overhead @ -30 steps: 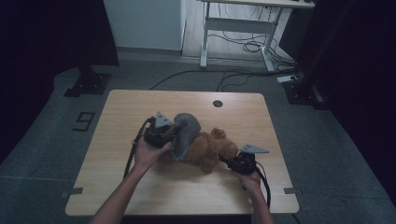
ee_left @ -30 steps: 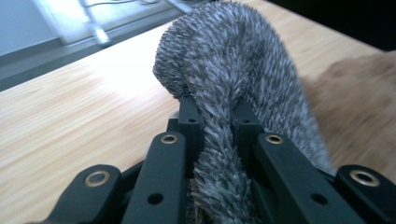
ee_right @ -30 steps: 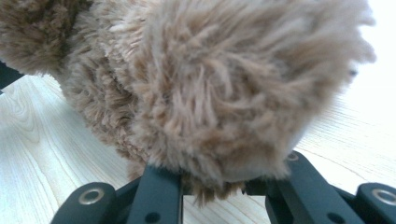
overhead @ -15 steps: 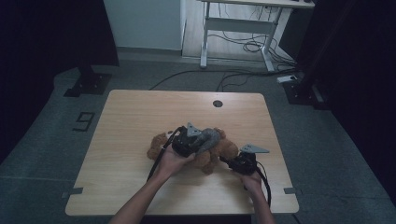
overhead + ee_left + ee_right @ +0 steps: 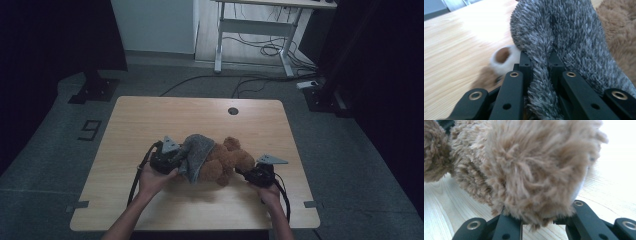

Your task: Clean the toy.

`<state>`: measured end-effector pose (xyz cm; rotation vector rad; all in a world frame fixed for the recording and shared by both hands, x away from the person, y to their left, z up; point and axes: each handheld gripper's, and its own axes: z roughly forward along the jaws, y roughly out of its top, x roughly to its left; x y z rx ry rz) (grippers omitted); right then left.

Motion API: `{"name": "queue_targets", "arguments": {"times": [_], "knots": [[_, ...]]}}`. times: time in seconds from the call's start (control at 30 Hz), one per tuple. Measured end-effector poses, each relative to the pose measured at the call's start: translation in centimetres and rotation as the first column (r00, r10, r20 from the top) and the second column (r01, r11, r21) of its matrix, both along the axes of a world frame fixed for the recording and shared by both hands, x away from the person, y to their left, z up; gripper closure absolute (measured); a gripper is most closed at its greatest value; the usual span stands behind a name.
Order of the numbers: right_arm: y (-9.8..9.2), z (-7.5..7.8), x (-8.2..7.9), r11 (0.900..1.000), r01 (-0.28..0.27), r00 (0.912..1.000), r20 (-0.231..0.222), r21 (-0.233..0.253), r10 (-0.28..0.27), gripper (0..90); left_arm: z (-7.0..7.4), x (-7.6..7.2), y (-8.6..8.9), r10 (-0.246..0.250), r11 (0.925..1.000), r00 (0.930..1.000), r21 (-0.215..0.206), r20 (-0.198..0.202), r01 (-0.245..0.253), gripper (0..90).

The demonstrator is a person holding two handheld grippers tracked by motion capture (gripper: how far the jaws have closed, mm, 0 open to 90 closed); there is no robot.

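A brown teddy bear (image 5: 227, 162) lies on its side in the middle of the wooden table (image 5: 150, 115). A grey fuzzy cloth (image 5: 197, 152) is draped over the bear's left part. My left gripper (image 5: 167, 159) sits at the cloth's left end. In the left gripper view it (image 5: 539, 58) is shut on a fold of the grey cloth (image 5: 564, 32), with a pale bear paw (image 5: 503, 55) beside the jaws. My right gripper (image 5: 260, 175) is at the bear's right end; in the right gripper view brown plush (image 5: 531, 170) is pinched between its jaws (image 5: 541, 220).
A round cable hole (image 5: 233, 110) sits near the table's far edge. Bare wood lies behind and left of the bear. On the floor beyond stand a desk frame (image 5: 250, 30) with cables and black stands (image 5: 95, 87).
My left gripper swung right over the bear with the grey cloth, then came back left and lower; the cloth now lies across the bear. The right gripper has stayed put.
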<state>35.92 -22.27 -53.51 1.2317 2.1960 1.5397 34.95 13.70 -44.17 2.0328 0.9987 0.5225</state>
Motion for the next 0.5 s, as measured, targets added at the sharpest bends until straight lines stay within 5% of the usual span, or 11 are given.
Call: {"name": "queue_targets", "arguments": {"times": [0.17,0.3,0.5], "knots": [[-0.2,0.0,0.0,1.000,0.000,1.0000,-0.002,-0.008,0.000,73.8,-0.1,0.2,2.7,0.065,0.9974,0.9979,-0.032,-0.006,-0.065,78.2],[-0.1,0.0,-0.1,1.000,-0.008,1.0000,0.001,-0.004,0.008,72.2,-1.6,0.1,3.5,0.063,0.9965,0.9972,-0.052,-0.040,-0.066,78.5],[-0.7,1.1,-0.3,1.000,0.004,1.0000,-0.004,0.006,-0.004,42.7,-2.1,-0.4,3.9,0.051,0.9949,0.9976,-0.085,-0.047,-0.055,78.8]]}}
